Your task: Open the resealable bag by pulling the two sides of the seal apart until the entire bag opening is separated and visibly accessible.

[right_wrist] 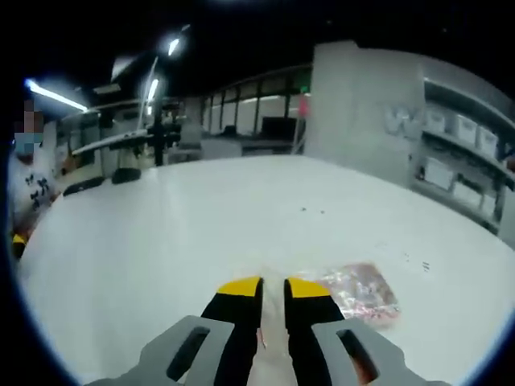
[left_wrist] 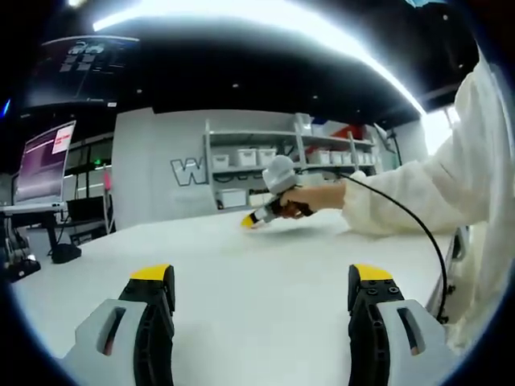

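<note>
Gripping: right claw (right_wrist: 272, 291) was nearly closed, seemingly pinching the resealable bag (right_wrist: 366, 293) edge on the worktop (right_wrist: 201, 225).
Left claw (left_wrist: 261, 277): was held apart, unloaded.
Advice: opposite seal lip should be pinched, then pulled apart evenly.

Left gripper (left_wrist: 262, 283): jaws spread wide, yellow-tipped; right gripper (right_wrist: 273, 287): jaws nearly together, a thin gap between the tips; hand (left_wrist: 315, 197) in a white sleeve (left_wrist: 418, 189) holds it.

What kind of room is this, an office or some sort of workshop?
Probably a lab or workshop rather than a plain office. A big white table fills the middle, wall shelves hold rows of white storage bins, and a computer monitor stands at a workstation to one side, under long ceiling strip lights.
</note>
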